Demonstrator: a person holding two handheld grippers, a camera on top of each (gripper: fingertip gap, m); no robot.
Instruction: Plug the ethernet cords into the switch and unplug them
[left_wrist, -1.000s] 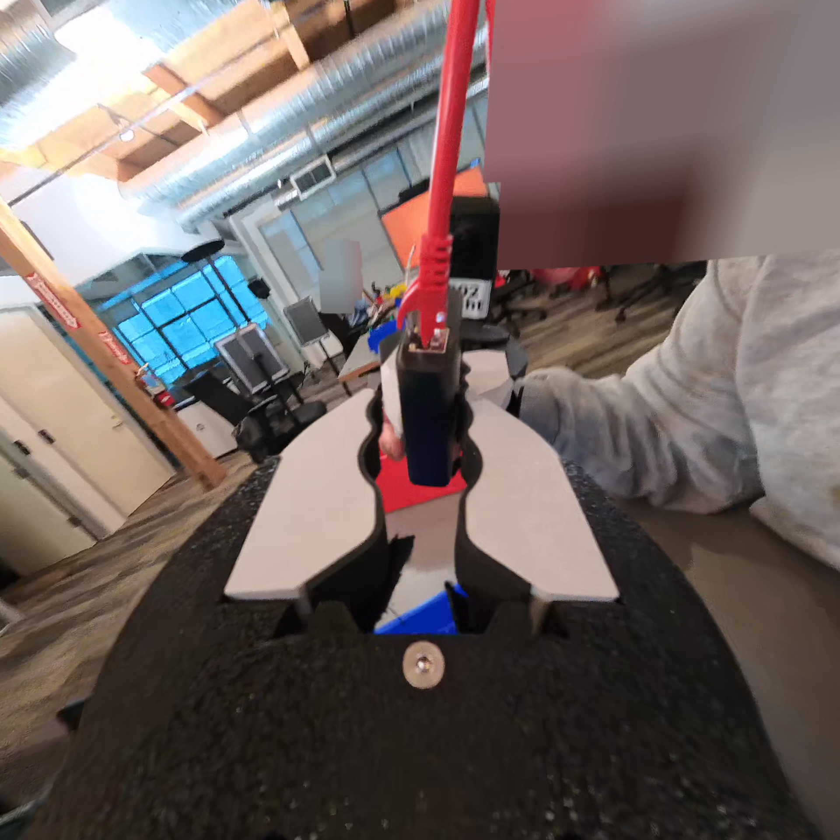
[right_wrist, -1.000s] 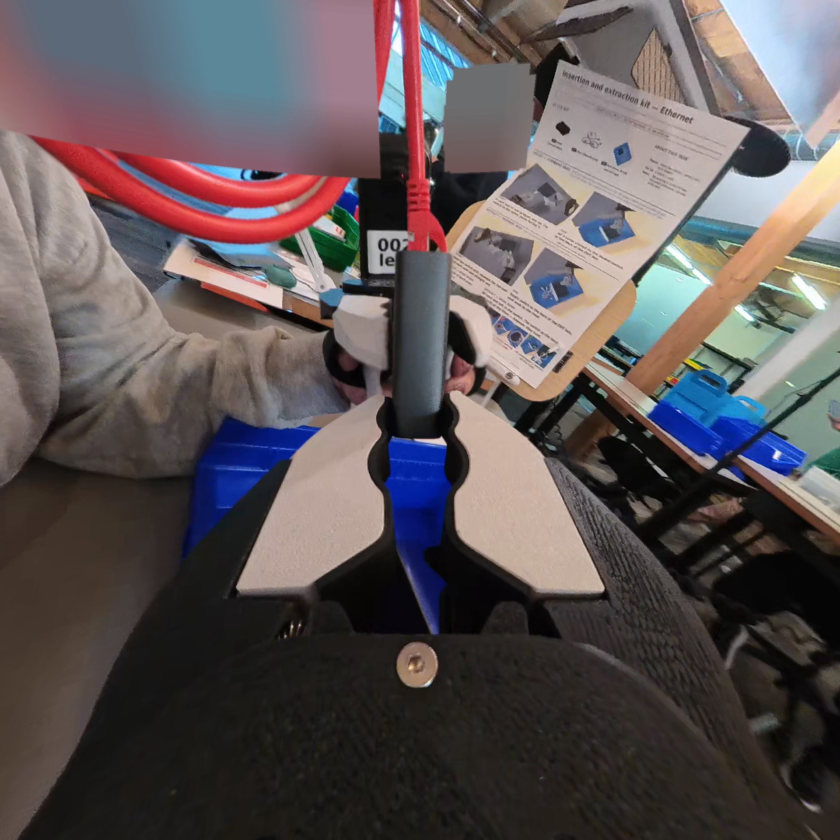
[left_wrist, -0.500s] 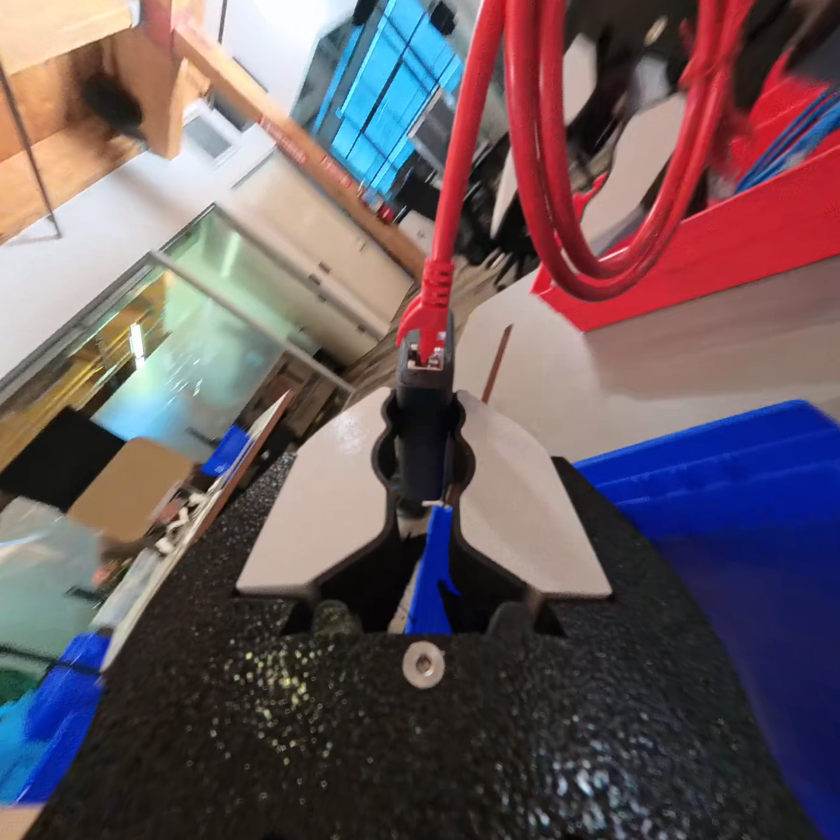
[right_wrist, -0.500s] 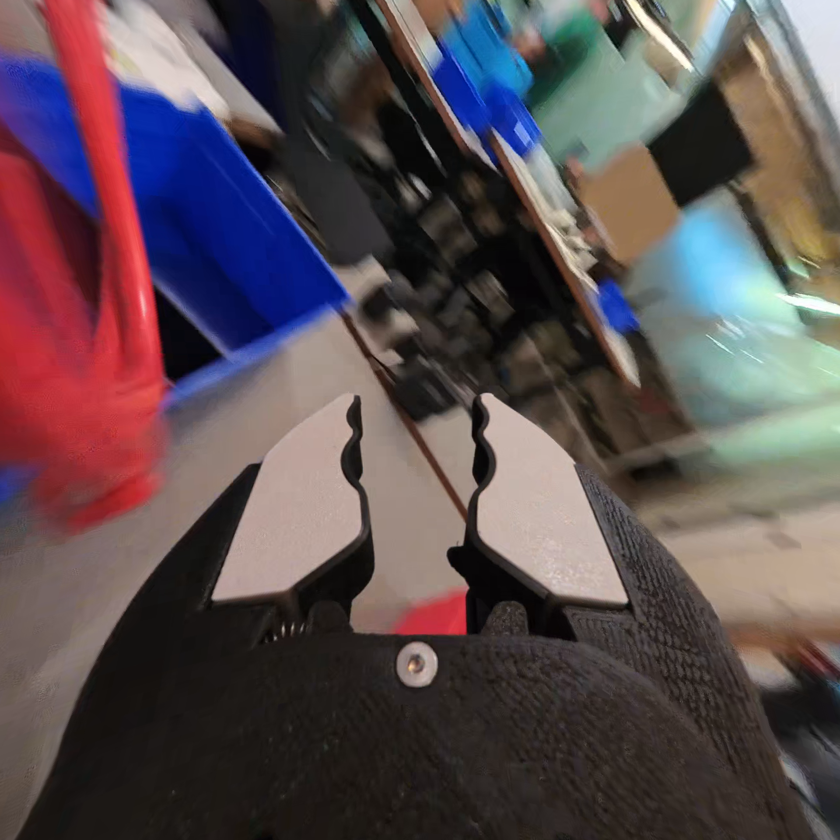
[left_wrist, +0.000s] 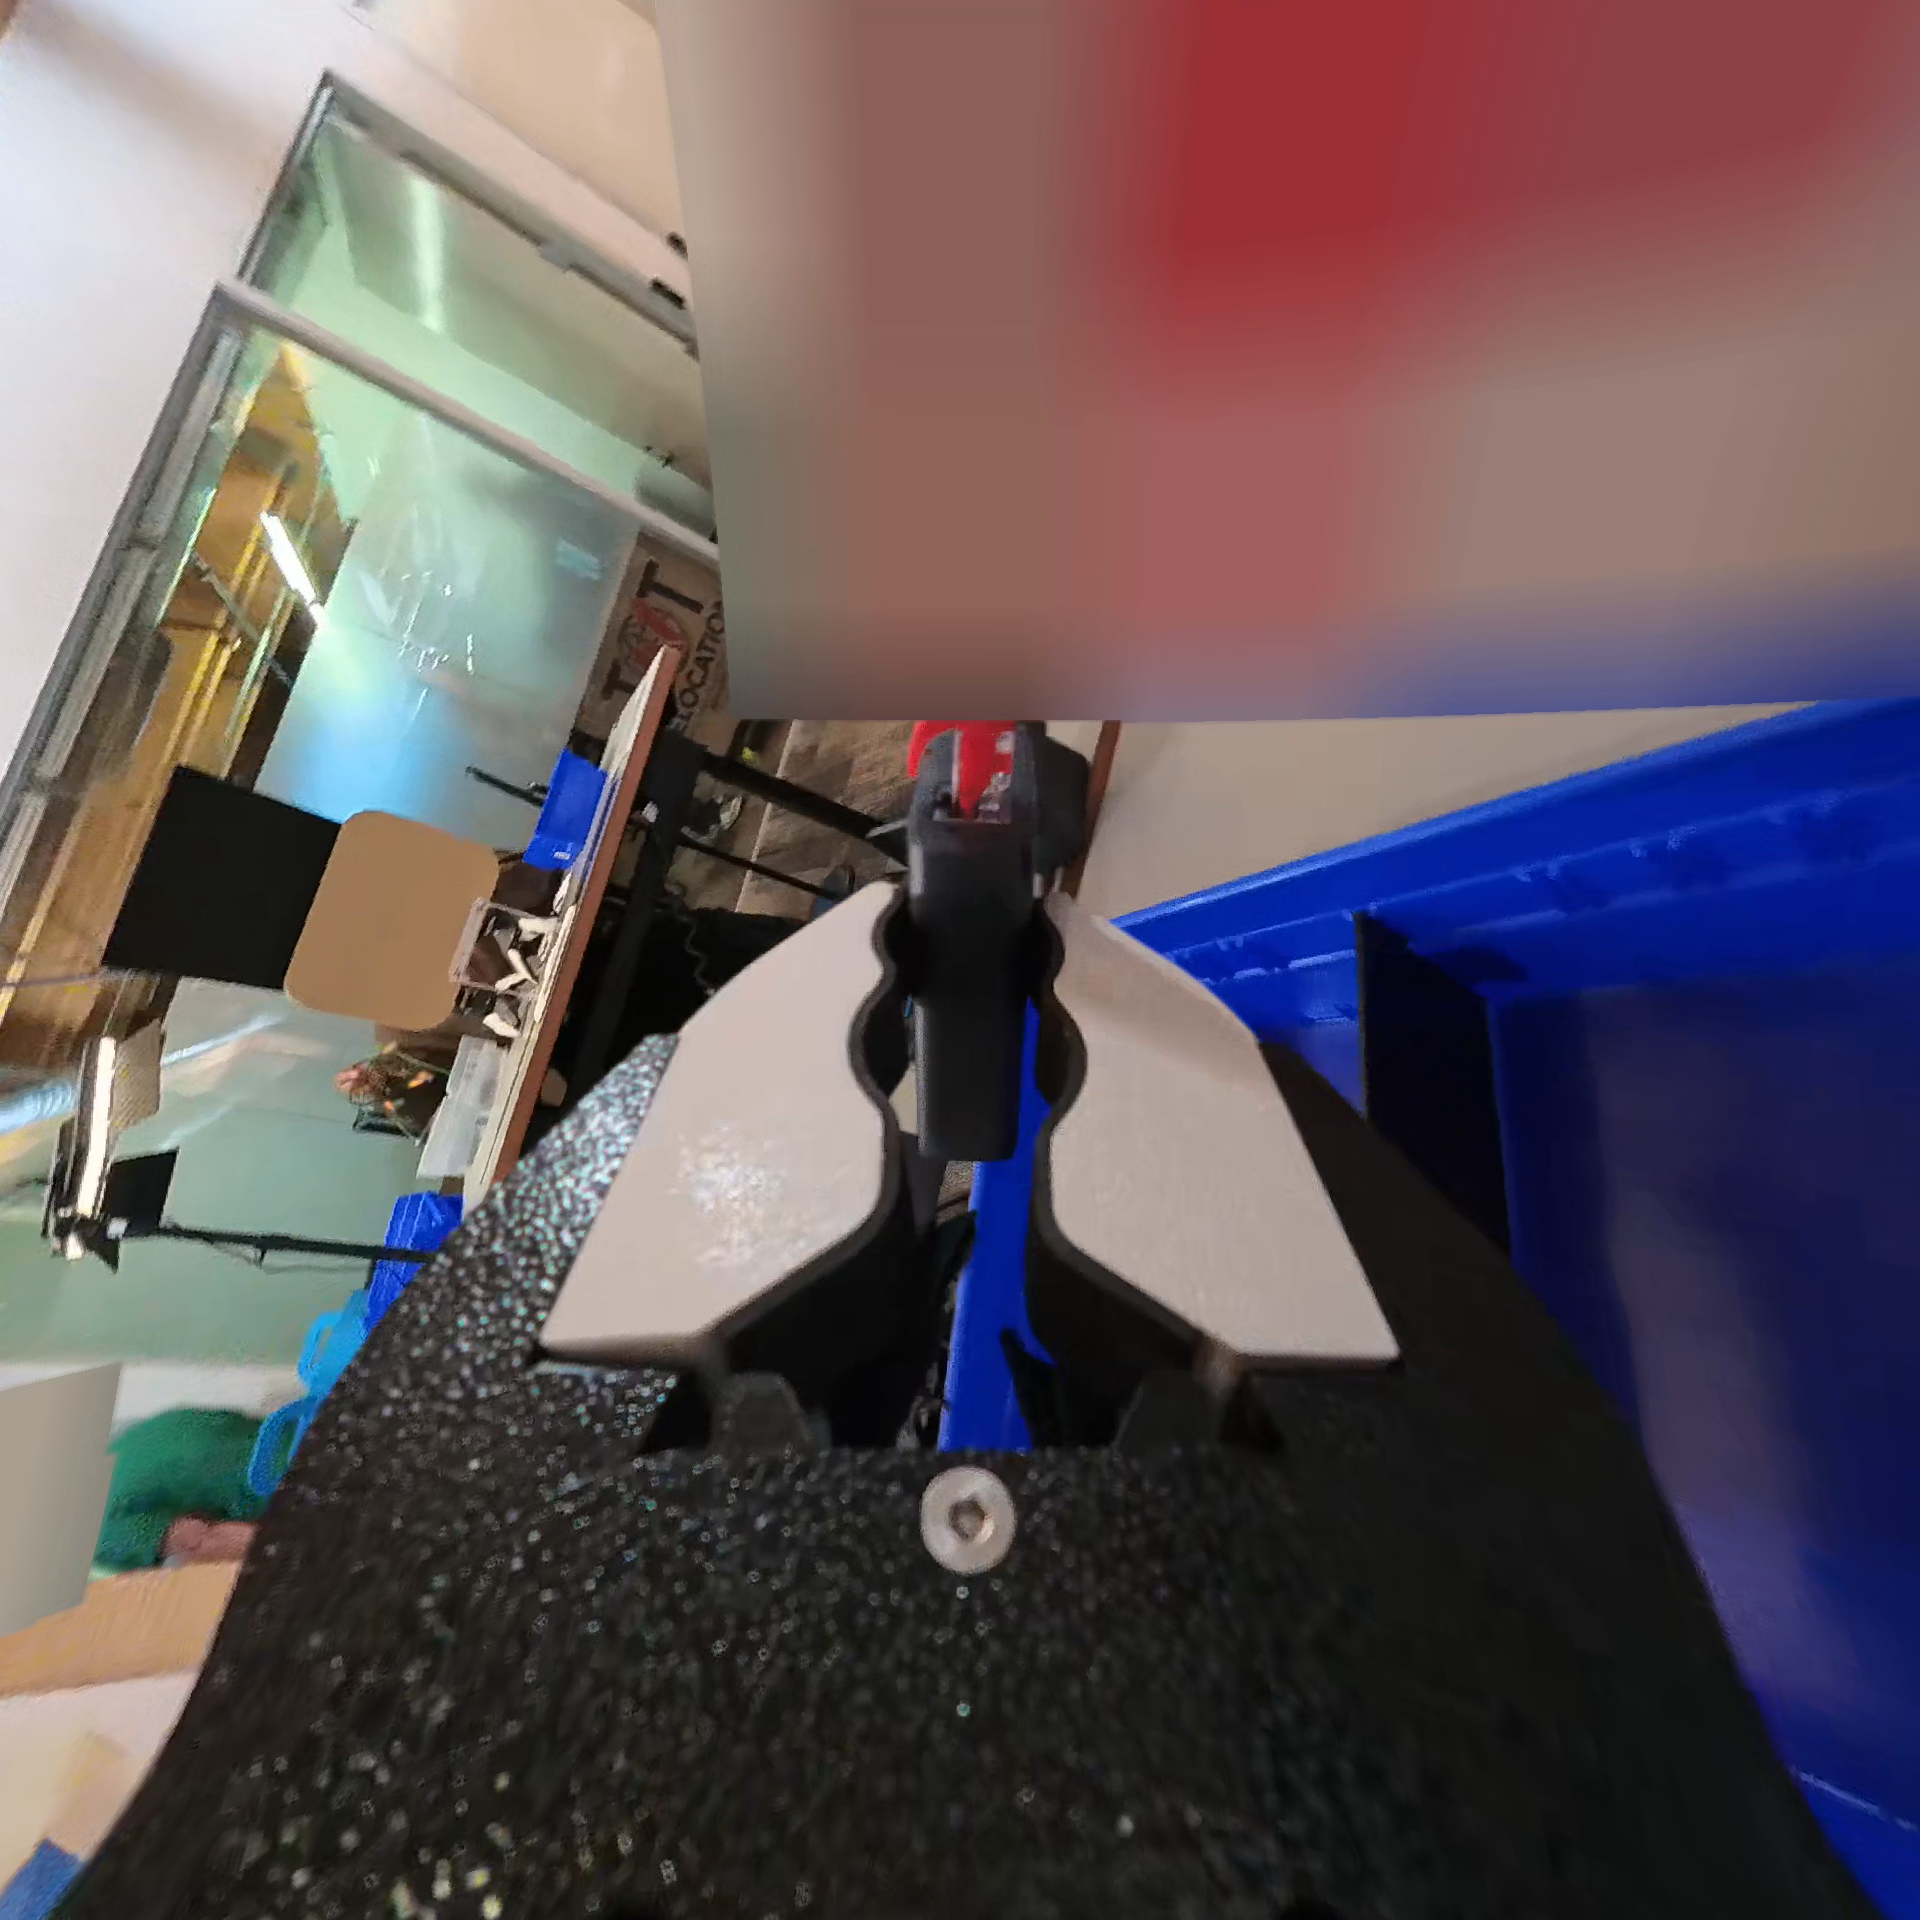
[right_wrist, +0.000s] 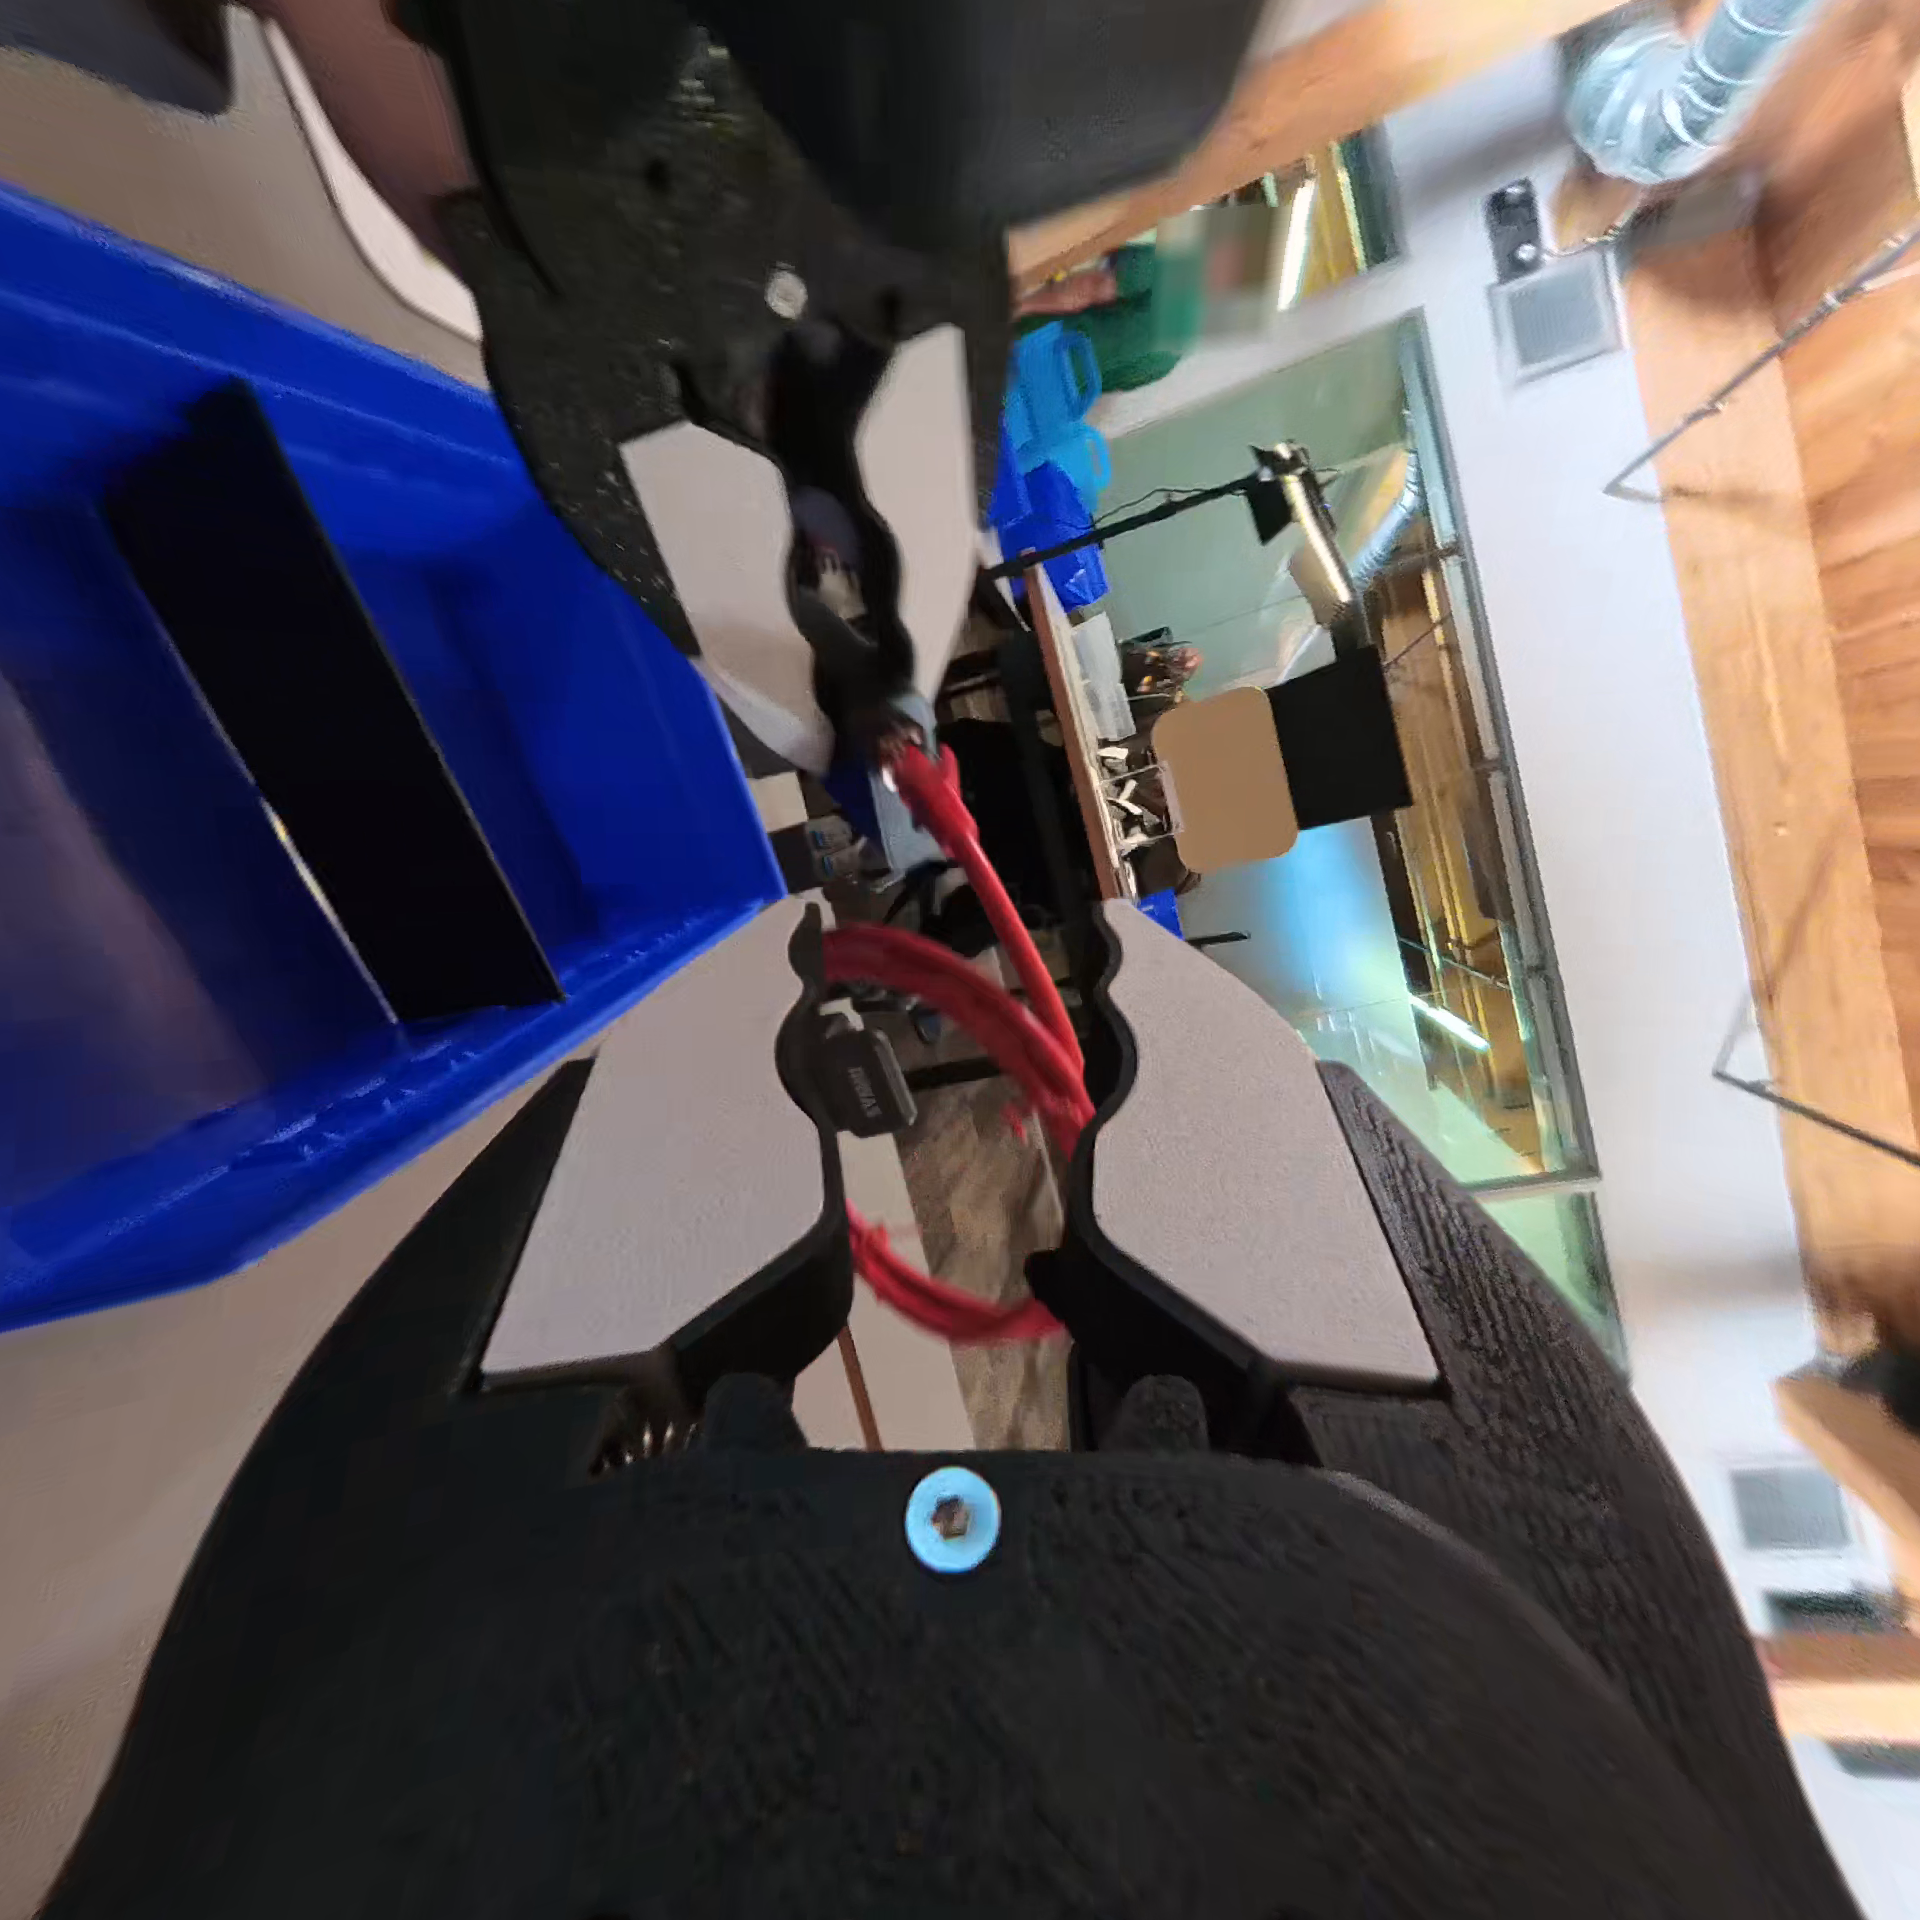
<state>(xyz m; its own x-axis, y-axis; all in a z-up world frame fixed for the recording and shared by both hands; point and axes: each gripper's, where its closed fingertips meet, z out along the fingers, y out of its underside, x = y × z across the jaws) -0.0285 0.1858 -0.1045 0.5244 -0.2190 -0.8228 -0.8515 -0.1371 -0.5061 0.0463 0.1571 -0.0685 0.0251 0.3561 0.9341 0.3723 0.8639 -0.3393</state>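
Note:
My left gripper (left_wrist: 966, 904) is shut on a black coupler block (left_wrist: 966, 1029), which stands up between its fingers. A red plug (left_wrist: 971, 769) sits in the block's far end. In the right wrist view the left gripper (right_wrist: 873, 696) reaches in from the top, and the red cable (right_wrist: 997, 935) runs out of the block and hangs in loops. My right gripper (right_wrist: 956, 920) is open and empty, and the cable loops show through its gap. A small black plug-like piece (right_wrist: 857, 1081) shows by its left finger; I cannot tell whether it touches.
A blue plastic bin (left_wrist: 1621, 935) with a dark divider (right_wrist: 312, 727) lies close beside both grippers on a pale tabletop (right_wrist: 208, 1455). Beyond the table edge are other desks, blue bins (right_wrist: 1049, 405) and glass partitions (left_wrist: 416, 520). A blurred patch covers the top of the left wrist view. Left tips to right tips: about 9 cm.
My right gripper has let go of the black block, opened wide and swung round to face the left gripper. The left gripper still holds the block and has tilted beside the blue bin.

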